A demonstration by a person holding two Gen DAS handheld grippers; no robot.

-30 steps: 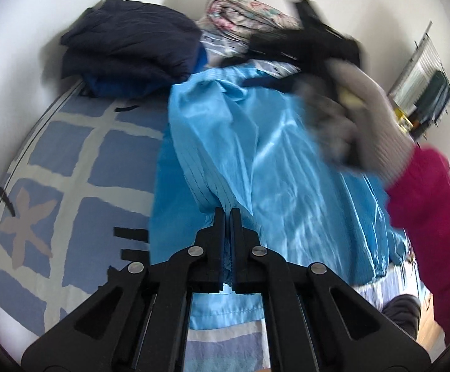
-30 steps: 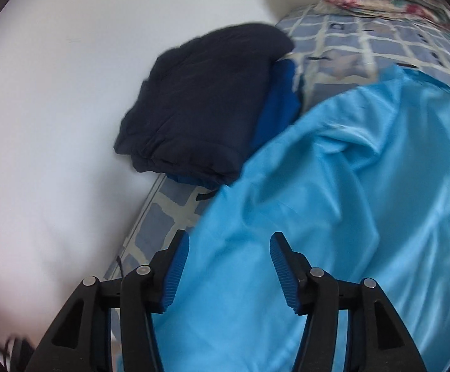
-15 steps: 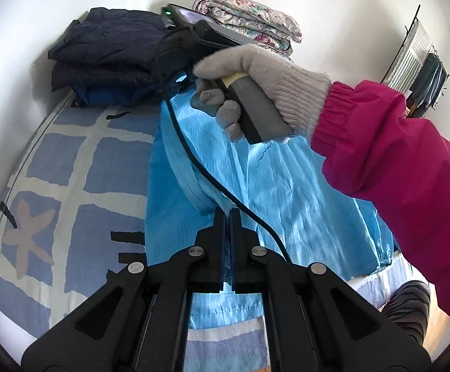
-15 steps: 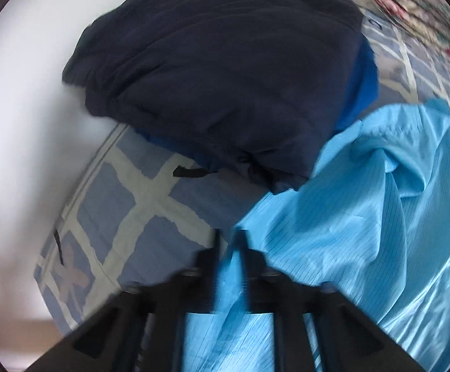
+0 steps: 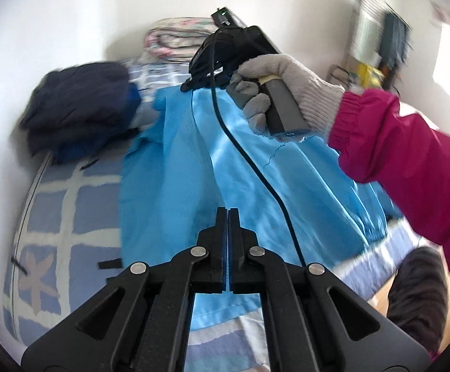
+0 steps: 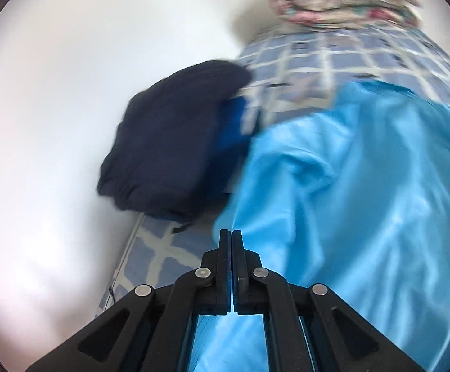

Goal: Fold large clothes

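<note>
Checked bedspread (image 5: 69, 204) under my blue garment (image 5: 169, 186). Both grippers clamp its cloth — left gripper (image 5: 227, 214) at six o'clock, right gripper (image 6: 231, 235) likewise. Dark clothes (image 6: 169, 142) at ten.

Both hand-held grippers (image 5: 228, 214) (image 6: 231, 235) clamped shut.

Before you the garment (image 5: 175, 186) lies spread on the bed (image 5: 69, 217), running from near to far. To its left, at the far end against the wall (image 5: 54, 15), sits a stack of folded clothes (image 5: 79, 108). Beyond both, at the far end of the bed, lies a rolled quilt (image 5: 175, 40). Your right hand (image 5: 287, 93) hangs over the garment's far edge. A drying rack (image 5: 377, 37) stands far right.
</note>
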